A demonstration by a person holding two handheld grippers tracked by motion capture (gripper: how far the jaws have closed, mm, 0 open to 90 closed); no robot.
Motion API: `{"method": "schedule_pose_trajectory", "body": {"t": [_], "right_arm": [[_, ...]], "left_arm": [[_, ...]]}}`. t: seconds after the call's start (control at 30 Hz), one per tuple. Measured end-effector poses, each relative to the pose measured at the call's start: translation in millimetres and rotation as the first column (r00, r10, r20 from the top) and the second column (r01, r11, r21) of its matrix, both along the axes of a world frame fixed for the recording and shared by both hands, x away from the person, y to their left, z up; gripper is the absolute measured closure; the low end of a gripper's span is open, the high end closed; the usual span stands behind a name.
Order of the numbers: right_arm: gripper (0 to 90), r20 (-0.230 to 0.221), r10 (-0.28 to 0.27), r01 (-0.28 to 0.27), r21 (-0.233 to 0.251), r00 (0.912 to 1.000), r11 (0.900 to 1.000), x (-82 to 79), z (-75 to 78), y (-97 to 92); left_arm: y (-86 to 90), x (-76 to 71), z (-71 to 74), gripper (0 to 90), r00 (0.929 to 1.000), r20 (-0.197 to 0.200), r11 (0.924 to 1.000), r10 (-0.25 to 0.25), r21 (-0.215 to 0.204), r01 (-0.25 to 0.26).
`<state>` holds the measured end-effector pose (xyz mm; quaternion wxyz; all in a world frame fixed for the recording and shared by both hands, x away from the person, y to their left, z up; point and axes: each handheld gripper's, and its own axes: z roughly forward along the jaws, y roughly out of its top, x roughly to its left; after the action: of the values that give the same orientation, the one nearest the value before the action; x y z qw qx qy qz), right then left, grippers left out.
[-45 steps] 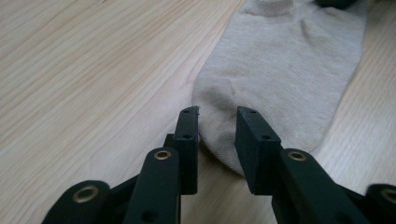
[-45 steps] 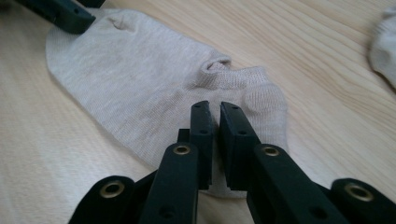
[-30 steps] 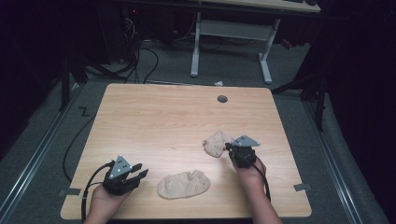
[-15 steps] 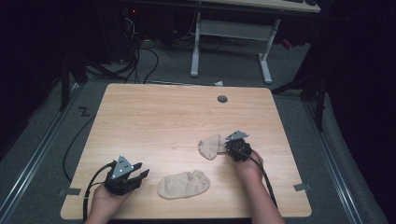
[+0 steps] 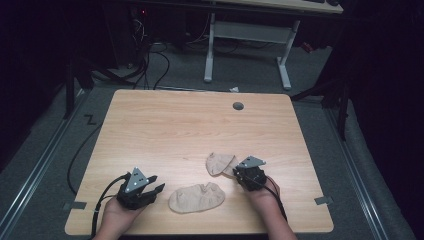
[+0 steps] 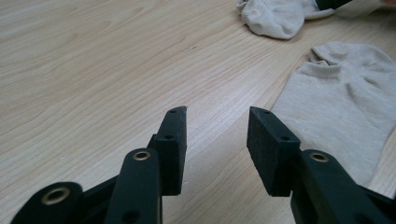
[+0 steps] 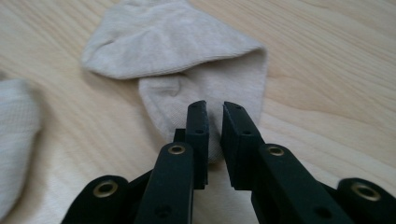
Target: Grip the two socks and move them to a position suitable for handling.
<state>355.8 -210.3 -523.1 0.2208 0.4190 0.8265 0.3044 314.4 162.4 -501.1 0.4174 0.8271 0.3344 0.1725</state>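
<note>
The folded sock (image 5: 220,164) lies on the table (image 5: 190,125), toward the right and near the person's edge. One half is flopped over the other half, so it looks like a bent little heap. In the right gripper view its loose end (image 7: 205,93) sits just past the tips of the black jaws.

The right gripper (image 5: 239,173) is right at that sock. Its jaws have just been opening a little. Now there is a thin gap between them, and the sock's end lies under and ahead of the gap, on the wood. The pads do not squeeze it, so it looks let go.

The flat sock (image 5: 196,197) lies close by, nearer the person, between the two hands. It is spread out smooth. The two socks lie near each other but do not touch.

The left gripper (image 5: 156,188) waits just left of the flat sock. Its jaws have just been opening too. They stand wide apart with nothing but bare wood between them.

I think the job is to put the two socks together as a pair. That is not done yet. One sock is only half folded, and the other is not picked up. There is still a lot to do.
</note>
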Motion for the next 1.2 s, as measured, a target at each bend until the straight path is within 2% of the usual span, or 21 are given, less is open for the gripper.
{"method": "schedule_pose_trajectory", "body": {"t": [0.1, 0.23, 0.27, 0.3, 0.33, 0.37, 0.4, 0.47, 0.5, 0.53, 0.57, 0.6, 0.7, 0.77, 0.8, 0.9, 0.97, 1.0, 1.1, 1.17, 1.2], "right_arm": [[82.9, -0.01, 0.011, -0.011, 0.003, 0.9999, 0.9999, -1.8, 0.7, 2.7], [85.8, -0.026, -0.006, 0.006, 0.017, 0.9997, 0.9998, 1.5, 0.9, 12.8], [85.9, -0.035, 0.019, -0.018, 0.032, 0.9992, 0.9993, 4.8, 0.8, 20.5], [85.9, -0.035, 0.019, -0.018, 0.032, 0.9992, 0.9993, 4.8, 0.8, 20.5], [85.8, -0.045, 0.059, -0.057, 0.038, 0.9973, 0.9977, 5.7, 1.9, 32.1], [85.8, -0.045, 0.059, -0.057, 0.038, 0.9973, 0.9977, 5.7, 1.9, 32.1], [85.8, -0.018, 0.074, -0.073, 0.035, 0.9971, 0.9967, 4.0, 5.3, 37.8], [85.9, 0.0, 0.068, -0.067, 0.043, 0.9977, 0.9968, 3.0, 8.9, 37.4], [87.7, 0.03, 0.038, -0.04, 0.057, 0.9988, 0.9976, 2.5, 14.6, 30.8], [88.3, 0.035, 0.019, -0.021, 0.055, 0.9992, 0.9983, 3.0, 15.5, 26.2], [88.3, 0.035, 0.019, -0.021, 0.055, 0.9992, 0.9983, 3.0, 15.5, 26.2], [89.6, 0.023, -0.018, 0.017, 0.043, 0.9996, 0.9989, 5.0, 12.8, 16.4], [89.8, -0.007, -0.024, 0.025, 0.044, 0.9997, 0.9987, 7.0, 8.7, 13.0], [89.8, -0.034, 0.012, -0.011, 0.022, 0.9993, 0.9997, 6.7, 2.7, 20.9], [89.8, -0.034, 0.012, -0.011, 0.022, 0.9993, 0.9997, 6.7, 2.7, 20.9], [89.7, -0.038, 0.073, -0.072, 0.031, 0.9966, 0.9969, 2.3, 1.3, 39.1], [89.3, -0.033, 0.13, -0.128, 0.043, 0.991, 0.9908, -1.0, -0.1, 54.0], [89.0, -0.03, 0.17, -0.168, 0.049, 0.985, 0.9845, -3.1, 0.9, 65.2], [88.8, -0.003, 0.163, -0.163, 0.064, 0.9866, 0.9846, -3.0, 6.7, 68.1], [88.0, 0.04, 0.136, -0.138, 0.046, 0.9899, 0.9894, 2.1, 15.7, 67.2], [87.3, 0.045, 0.126, -0.128, 0.042, 0.991, 0.9909, 5.2, 17.8, 66.9]], "left_arm": [[-0.6, -0.1, 0.1, 57.7, 1.0, 0.001, 1.0, -0.005, 0.005, 0.005], [-0.5, 1.0, 0.2, 57.6, 1.0, 0.0, 1.0, -0.003, 0.0, 0.003], [-0.1, 1.3, 0.5, 57.5, 1.0, 0.0, 1.0, -0.002, -0.001, 0.002], [-0.1, 1.3, 0.5, 57.6, 1.0, 0.0, 1.0, -0.002, -0.001, 0.002], [0.3, 1.4, 0.6, 57.5, 1.0, 0.002, 1.0, -0.002, 0.001, 0.002], [0.3, 1.4, 0.6, 57.5, 1.0, 0.002, 1.0, -0.002, 0.001, 0.002], [1.1, 1.9, 0.8, 57.3, 1.0, 0.001, 1.0, -0.003, 0.002, 0.003], [1.5, 1.9, 1.0, 57.3, 1.0, 0.0, 1.0, -0.002, 0.002, 0.002], [2.0, 2.1, 0.6, 57.3, 1.0, 0.001, 1.0, 0.001, -0.004, -0.001], [2.5, 2.3, 0.5, 57.3, 1.0, -0.001, 1.0, 0.001, -0.004, -0.001], [2.5, 2.3, 0.5, 57.3, 1.0, -0.001, 1.0, 0.001, -0.004, -0.001], [2.9, 2.6, 0.3, 57.3, 1.0, -0.001, 1.0, 0.003, -0.004, -0.003], [3.6, 2.7, 0.9, 57.4, 1.0, -0.004, 1.0, 0.004, -0.006, -0.004], [3.4, 2.3, 1.1, 57.4, 1.0, -0.002, 0.9999, 0.007, -0.013, -0.007], [3.4, 2.3, 1.1, 57.3, 1.0, -0.002, 0.9999, 0.007, -0.013, -0.007], [3.4, 2.5, 1.2, 57.4, 1.0, -0.003, 0.9999, 0.007, -0.013, -0.007], [3.5, 3.1, 1.0, 57.4, 1.0, -0.006, 0.9999, 0.007, -0.012, -0.007], [3.4, 3.3, 0.9, 57.4, 0.9999, -0.007, 0.9999, 0.007, -0.01, -0.007], [3.8, 2.5, 1.2, 57.3, 0.9999, -0.006, 0.9999, 0.009, -0.008, -0.009], [5.3, 1.8, 1.2, 57.4, 0.9999, -0.005, 0.9999, 0.01, -0.008, -0.01], [6.0, 1.6, 0.9, 57.4, 0.9999, -0.006, 0.9999, 0.013, -0.009, -0.013]]}}
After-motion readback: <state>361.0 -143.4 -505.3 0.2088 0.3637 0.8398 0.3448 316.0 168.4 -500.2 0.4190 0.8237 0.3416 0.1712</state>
